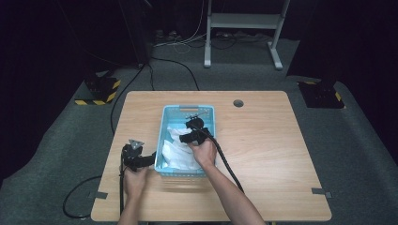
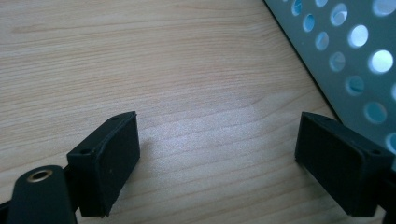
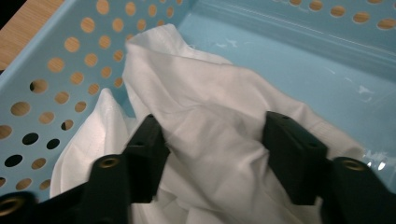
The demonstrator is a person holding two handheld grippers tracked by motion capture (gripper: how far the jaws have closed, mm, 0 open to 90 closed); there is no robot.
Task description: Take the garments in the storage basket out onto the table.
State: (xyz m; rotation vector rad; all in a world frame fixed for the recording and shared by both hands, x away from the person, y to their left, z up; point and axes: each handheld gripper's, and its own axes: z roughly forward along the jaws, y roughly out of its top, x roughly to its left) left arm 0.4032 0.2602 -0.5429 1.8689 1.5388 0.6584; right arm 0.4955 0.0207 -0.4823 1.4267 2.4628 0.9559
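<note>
White cloth (image 3: pixel 205 135) bunched between right gripper's (image 3: pixel 215 154) parted fingers (image 3: pixel 292 161).

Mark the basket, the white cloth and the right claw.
basket (image 1: pixel 169 111): high view, far left rim corner.
white cloth (image 3: pixel 205 93): right gripper view, crumpled middle fold.
right claw (image 3: pixel 212 151): right gripper view, midway between its open fingertips.

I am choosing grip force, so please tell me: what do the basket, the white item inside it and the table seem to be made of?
Basket: likely moulded plastic, light blue and glossy, with punched round holes and floor reflections.
White item: probably thin woven cloth, matte, with soft folds and creases.
Table: wood or wood-look laminate, pale with visible grain and a smooth, faint sheen; which one, I cannot tell.
</note>
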